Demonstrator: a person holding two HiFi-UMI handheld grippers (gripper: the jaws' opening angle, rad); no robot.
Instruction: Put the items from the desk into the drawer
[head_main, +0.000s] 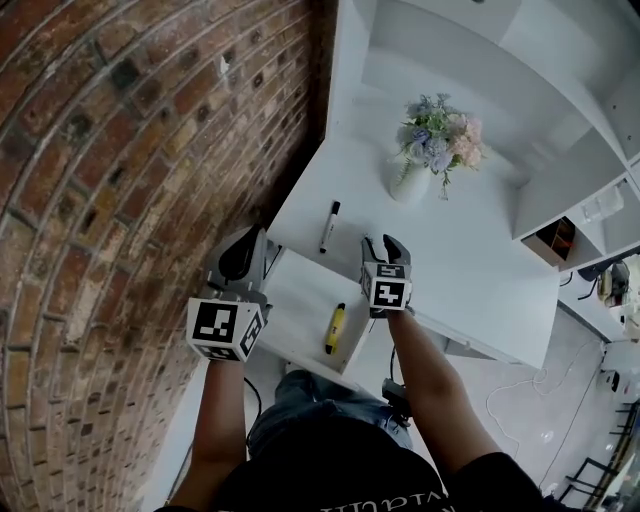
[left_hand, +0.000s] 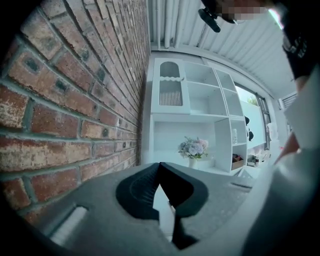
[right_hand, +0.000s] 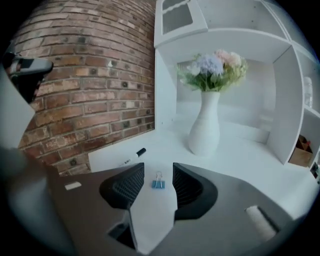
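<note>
The right gripper (right_hand: 158, 171) has its dark jaws apart over a white desk (right_hand: 240, 160). A small blue binder clip (right_hand: 158, 183) lies on the desk between them, untouched. A black marker (right_hand: 134, 156) lies further left, near a brick wall (right_hand: 90, 75). Behind stands a white vase (right_hand: 205, 125) of pastel flowers (right_hand: 212, 67).

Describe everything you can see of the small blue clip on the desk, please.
The blue clip is a small binder clip: a blue folded body, seemingly metal, and a thin silver wire loop pointing away from the camera. It lies flat on the white desk, near the black marker. It sits between the open jaws of the right gripper, which do not touch it; only the desk touches it.
</note>
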